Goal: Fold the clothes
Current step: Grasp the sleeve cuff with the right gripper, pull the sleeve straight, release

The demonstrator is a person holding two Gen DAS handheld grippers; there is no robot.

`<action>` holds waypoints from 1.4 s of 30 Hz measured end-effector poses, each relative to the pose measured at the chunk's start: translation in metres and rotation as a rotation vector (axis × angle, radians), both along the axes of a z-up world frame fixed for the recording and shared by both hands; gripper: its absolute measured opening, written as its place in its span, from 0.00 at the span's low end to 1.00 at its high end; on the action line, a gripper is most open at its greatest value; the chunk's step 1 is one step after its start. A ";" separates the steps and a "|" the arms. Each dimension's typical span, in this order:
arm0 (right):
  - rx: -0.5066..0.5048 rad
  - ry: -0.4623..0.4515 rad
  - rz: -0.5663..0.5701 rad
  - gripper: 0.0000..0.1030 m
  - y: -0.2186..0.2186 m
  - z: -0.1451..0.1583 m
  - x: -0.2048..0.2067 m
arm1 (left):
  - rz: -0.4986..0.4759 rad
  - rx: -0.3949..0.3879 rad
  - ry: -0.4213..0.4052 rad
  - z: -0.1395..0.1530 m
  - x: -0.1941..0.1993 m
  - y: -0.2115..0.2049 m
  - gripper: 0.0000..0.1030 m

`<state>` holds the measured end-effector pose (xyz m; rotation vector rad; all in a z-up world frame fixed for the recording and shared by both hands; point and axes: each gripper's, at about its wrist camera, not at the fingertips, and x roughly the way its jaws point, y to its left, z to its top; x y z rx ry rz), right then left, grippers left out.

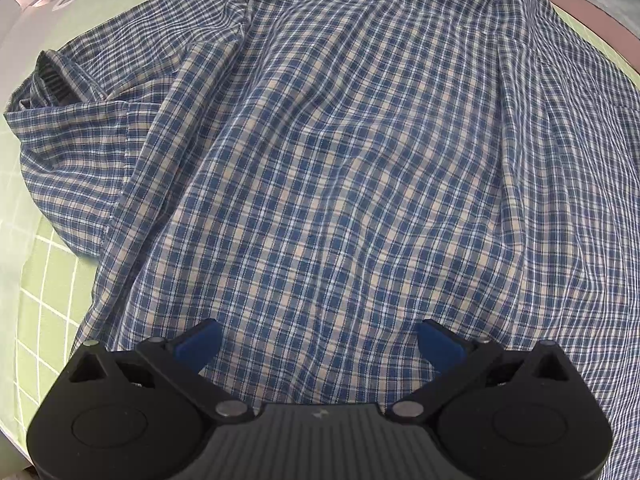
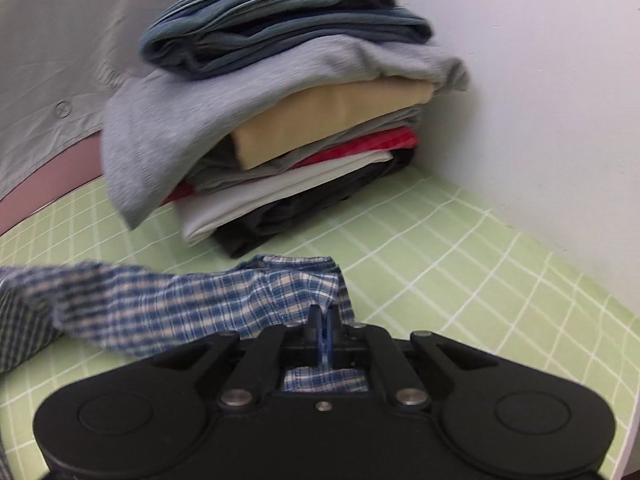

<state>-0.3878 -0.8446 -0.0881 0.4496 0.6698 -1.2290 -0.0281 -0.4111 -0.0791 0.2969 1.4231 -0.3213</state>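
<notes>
Shirt (image 1: 320,160): one, pinched by right gripper (image 2: 323,322); left gripper (image 1: 318,344) spread.

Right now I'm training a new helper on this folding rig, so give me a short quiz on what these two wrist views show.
1. True or false: the right tongs are shut on a part of the plaid shirt.
2. Multiple choice: the left tongs are A) shut on the shirt, B) open above the shirt, C) shut on a folded item from the pile.
3. Fill in: the stack of folded clothes rests on a light ____ sheet with a white grid.

Key: 1 true; 2 B; 3 green.
</notes>
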 end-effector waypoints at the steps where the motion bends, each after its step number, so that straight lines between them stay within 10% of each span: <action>1: -0.010 0.004 -0.036 0.02 -0.005 0.001 -0.008 | 0.002 0.000 0.000 0.000 0.000 -0.001 1.00; 7: 0.020 -0.005 -0.144 0.13 -0.015 -0.005 -0.023 | 0.011 -0.002 -0.001 0.002 -0.001 0.003 1.00; 10: -0.005 -0.065 -0.213 0.37 -0.005 0.002 -0.023 | 0.013 -0.003 -0.004 0.002 -0.007 0.005 1.00; 21: 0.121 -0.464 -0.366 0.71 0.011 0.002 -0.018 | 0.015 -0.007 -0.010 0.002 -0.027 0.027 1.00; 29: 0.174 -0.335 -0.415 0.65 -0.005 -0.026 -0.005 | 0.015 -0.010 -0.015 0.002 -0.041 0.035 1.00; 33: 0.134 -0.301 -0.341 0.16 -0.013 -0.032 -0.007 | 0.016 -0.011 -0.017 -0.001 -0.046 0.033 1.00; 40: 0.044 -0.184 -0.276 0.16 -0.039 -0.034 -0.008 | 0.023 -0.013 -0.021 -0.001 -0.061 0.037 1.00; 42: 0.057 -0.137 -0.290 0.31 -0.043 -0.035 -0.010 | 0.025 -0.014 -0.024 -0.001 -0.066 0.039 1.00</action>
